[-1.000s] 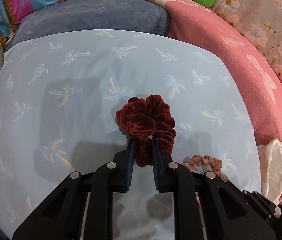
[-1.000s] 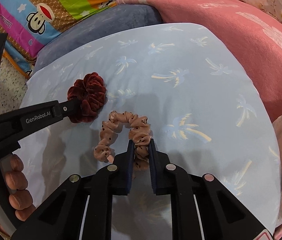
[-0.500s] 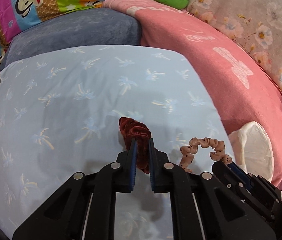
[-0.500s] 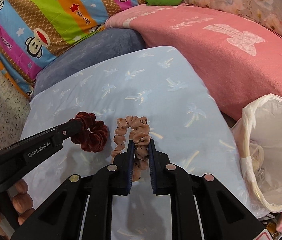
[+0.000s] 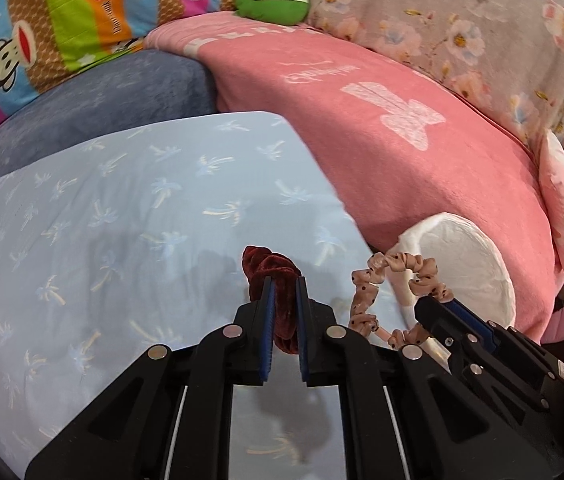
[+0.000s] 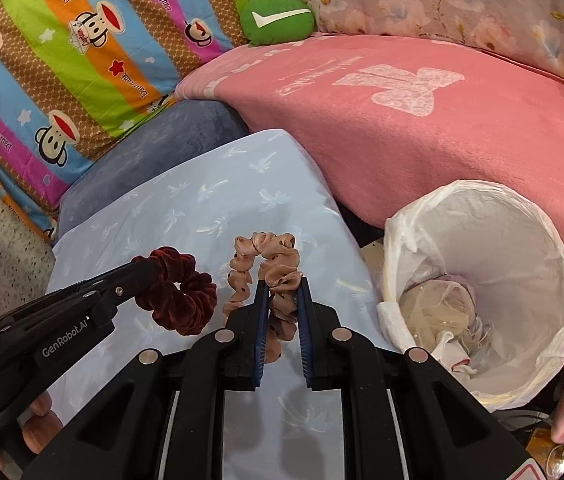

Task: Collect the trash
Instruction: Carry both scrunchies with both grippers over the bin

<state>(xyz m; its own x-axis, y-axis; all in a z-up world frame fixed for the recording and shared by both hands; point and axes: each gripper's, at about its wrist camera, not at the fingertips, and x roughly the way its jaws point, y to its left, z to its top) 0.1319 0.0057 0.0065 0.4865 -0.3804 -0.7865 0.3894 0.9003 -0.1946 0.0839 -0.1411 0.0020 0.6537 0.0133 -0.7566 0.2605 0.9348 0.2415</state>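
**Op:** While both scrunchies hang clear of the sheet [image 5: 130, 240], I'm carrying them toward the bin [image 6: 537, 248]. My left gripper [image 5: 282, 284] is clamped on the red scrunchie [image 5: 278, 276], and my right gripper [image 6: 282, 284] is clamped on the tan scrunchie [image 6: 270, 264].

**Obs:** Where does each sit against the bin?

**Op:** From the right wrist, the tan one is just left of the bin's rim, and the red one [image 6: 182, 300] is further left of it, beyond the tan. From the left wrist, the tan loop [image 5: 397, 280] already overlaps the bin's near edge [image 5: 477, 248].

**Obs:** Why pinch them at one side?

**Op:** I'd say a thin bite of fabric lets the rest of each loop dangle, so it should fall free once the fingers part over the liner.

**Obs:** Anything in the bin?

**Op:** Some crumpled clear wrap and paper at the bottom, I think; the fisheye edge blurs it. The bin stands wedged between the sheet's corner and the pink blanket [image 6: 421, 140], so its mouth is open to me from the sheet side.

**Obs:** Risk?

**Op:** The red one must pass over more sheet to reach the bin.
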